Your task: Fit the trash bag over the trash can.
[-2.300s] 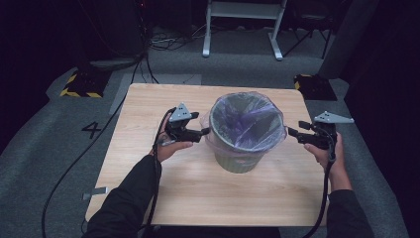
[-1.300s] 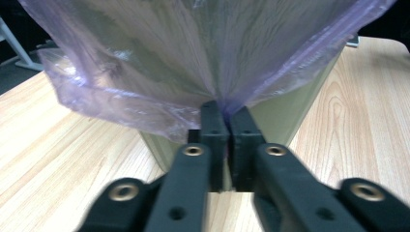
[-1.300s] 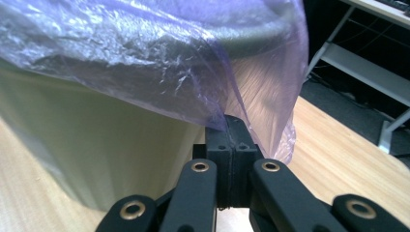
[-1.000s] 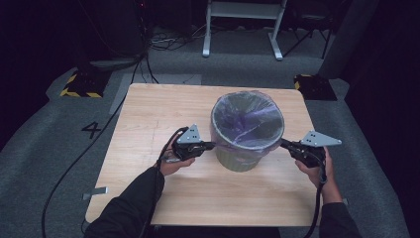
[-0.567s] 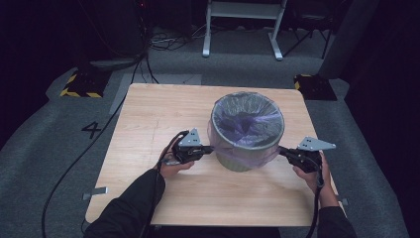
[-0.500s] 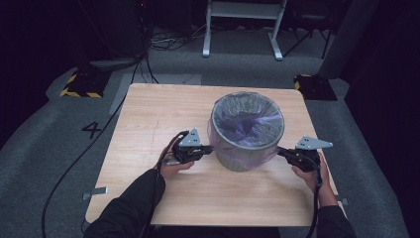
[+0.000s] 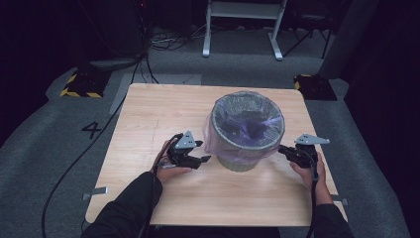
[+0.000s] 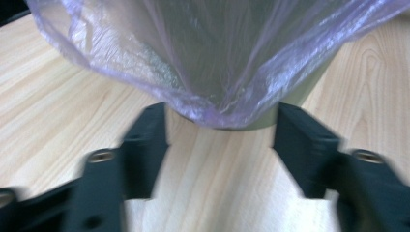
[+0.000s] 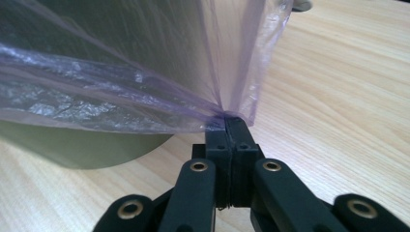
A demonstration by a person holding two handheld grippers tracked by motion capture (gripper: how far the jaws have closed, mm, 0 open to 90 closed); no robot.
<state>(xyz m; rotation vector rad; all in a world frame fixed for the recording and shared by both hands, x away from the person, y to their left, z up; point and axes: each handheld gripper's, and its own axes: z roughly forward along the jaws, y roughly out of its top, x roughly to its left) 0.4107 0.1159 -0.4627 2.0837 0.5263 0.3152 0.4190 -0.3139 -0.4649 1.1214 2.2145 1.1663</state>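
A grey-green bin (image 7: pixel 242 162) lined with a thin purple bag (image 7: pixel 247 121) stands right of the middle of the wooden table (image 7: pixel 163 114). The bag's skirt hangs down over the bin's outside. My left gripper (image 7: pixel 205 159) is low at the bin's left side. In the left gripper view it (image 8: pixel 220 140) is open, one jaw on each side of the bag's hanging hem (image 8: pixel 203 58), with the bin's foot (image 8: pixel 263 123) just behind. My right gripper (image 7: pixel 281 148) is at the bin's right side. In the right gripper view it (image 9: pixel 226 121) is shut on the bag's edge (image 9: pixel 121 82), beside the bin wall (image 9: pixel 87 145).
Bare wood lies to the left of the bin and in front of it. The table's right edge is close behind my right hand (image 7: pixel 309 171). On the grey floor are cables (image 7: pixel 74 163), a painted 4 (image 7: pixel 92 130) and a white frame (image 7: pixel 242 25) at the back.
Both grippers have dropped from the bin's rim to near its base and come nearer the person. The bag's skirt now hangs lower down the bin.
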